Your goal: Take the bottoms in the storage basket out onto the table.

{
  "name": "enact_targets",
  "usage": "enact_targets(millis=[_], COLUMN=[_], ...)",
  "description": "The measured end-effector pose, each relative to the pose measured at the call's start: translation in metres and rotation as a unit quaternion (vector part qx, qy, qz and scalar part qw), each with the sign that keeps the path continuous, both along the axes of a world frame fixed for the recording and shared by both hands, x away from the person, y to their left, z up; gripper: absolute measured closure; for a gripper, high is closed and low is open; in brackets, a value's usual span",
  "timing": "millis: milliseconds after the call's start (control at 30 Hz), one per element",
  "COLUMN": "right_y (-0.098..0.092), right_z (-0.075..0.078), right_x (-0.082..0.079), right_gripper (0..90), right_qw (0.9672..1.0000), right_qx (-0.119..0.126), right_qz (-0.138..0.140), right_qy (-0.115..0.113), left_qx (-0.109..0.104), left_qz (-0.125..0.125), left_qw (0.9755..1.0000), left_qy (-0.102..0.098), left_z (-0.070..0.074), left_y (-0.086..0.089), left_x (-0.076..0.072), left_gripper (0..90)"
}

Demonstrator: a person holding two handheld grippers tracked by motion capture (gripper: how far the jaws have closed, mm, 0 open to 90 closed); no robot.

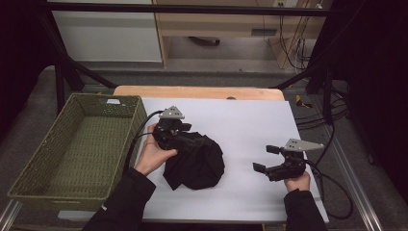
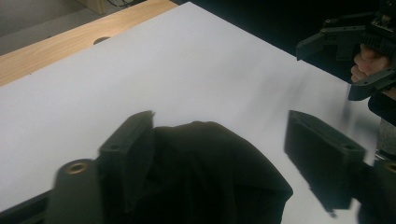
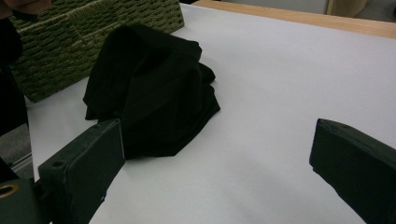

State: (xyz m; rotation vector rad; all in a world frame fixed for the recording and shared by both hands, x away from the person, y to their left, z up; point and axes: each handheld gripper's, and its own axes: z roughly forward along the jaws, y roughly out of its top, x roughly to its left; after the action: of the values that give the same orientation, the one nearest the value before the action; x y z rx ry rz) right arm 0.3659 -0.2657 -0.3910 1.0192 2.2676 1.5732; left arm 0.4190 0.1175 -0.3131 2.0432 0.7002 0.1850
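Black cloth lies bunched in a loose heap on the white sheet covering the counter, left of centre, just beside the green woven basket; cloth and basket look apart, not touching, in the right gripper view

Left gripper sits at the heap's upper left edge, held by the left hand; in the left gripper view its jaws stand wide, one jaw resting against the cloth's flank, the other well clear over bare sheet; the pads do not press on the fabric, so nothing is held

Right gripper hovers over bare sheet to the right, well apart from the cloth; its jaws stand wide open with nothing between them; right hand grips it from below

Basket interior shows no contents from the high view

Judgement on progress: the work looks to be handling or tidying the cloth, perhaps moving it into the basket, though that goal is a guess; the cloth is still crumpled on the sheet, neither folded nor binned; neither gripper has a grip; what is left appears to be most of the job: take hold of the fabric, lift or spread it, and set it where it belongs
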Motion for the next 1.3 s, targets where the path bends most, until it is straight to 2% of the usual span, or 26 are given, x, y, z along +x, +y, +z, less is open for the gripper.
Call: enact_targets(millis=[100, 233, 433, 800, 1300], right_y=[0.0, 0.0, 0.0, 0.0, 0.0], right_z=[0.0, 0.0, -0.001, -0.001, 0.0], right_x=[0.0, 0.0, 0.0, 0.0, 0.0], right_gripper=[3.7, 3.7, 3.7, 3.7, 3.8], right_qw=[1.0, 1.0, 1.0, 1.0, 1.0], right_qx=[-0.001, -0.001, -0.001, 0.0, 0.002], right_qz=[0.0, 0.0, 0.0, -0.001, -0.001], right_qy=[0.001, 0.001, 0.001, -0.001, 0.0], left_qx=[0.001, -0.001, 0.001, 0.005, 0.013], left_qz=[0.005, 0.013, 0.027, 0.036, 0.04], left_qw=[1.0, 0.9999, 0.9996, 0.9991, 0.9982], left_qy=[-0.002, 0.002, 0.004, -0.023, -0.043], left_z=[0.002, 0.005, 0.009, 0.018, 0.03], left_y=[0.002, 0.006, 0.017, 0.034, 0.049], left_x=[-0.002, -0.004, -0.008, -0.022, -0.045], left_gripper=[10.9, 5.3, 4.1, 2.9, 2.5])
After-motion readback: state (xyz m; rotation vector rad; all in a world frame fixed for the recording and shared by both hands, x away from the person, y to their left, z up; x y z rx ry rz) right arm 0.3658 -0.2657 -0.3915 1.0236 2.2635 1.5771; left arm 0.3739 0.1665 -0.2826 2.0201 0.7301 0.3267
